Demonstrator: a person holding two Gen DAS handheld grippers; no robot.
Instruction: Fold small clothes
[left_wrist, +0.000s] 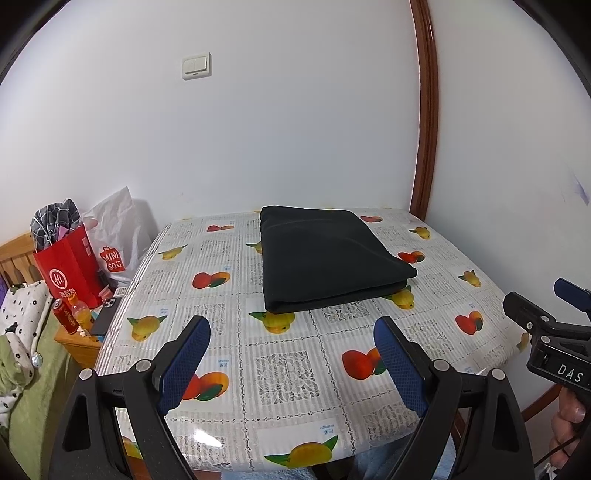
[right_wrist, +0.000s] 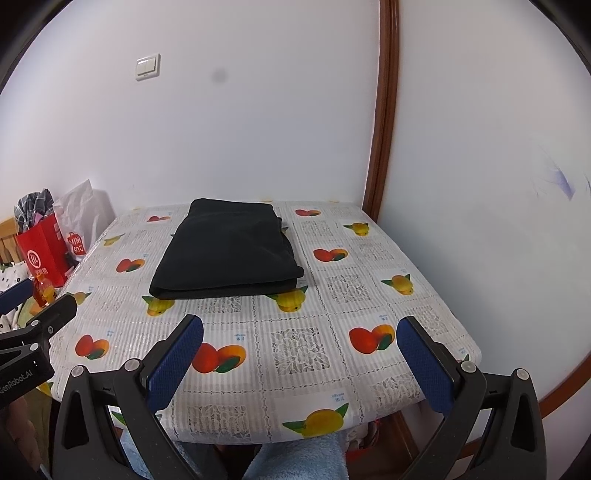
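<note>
Both claws (left_wrist: 291, 332) (right_wrist: 300, 332) open; black garment (left_wrist: 328, 258) folded.

A red paper bag (left_wrist: 70, 269) and a white shopping bag (left_wrist: 118, 236) stand far left of the jaws, beyond the table's edge. A red can (left_wrist: 65, 316) and an orange bottle (left_wrist: 82, 314) sit just below them. A light switch (left_wrist: 197, 65) is on the wall high above the jaws.

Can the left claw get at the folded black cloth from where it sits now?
Probably yes: the left claw is open and empty, and only bare tablecloth lies between it and the black cloth.
</note>
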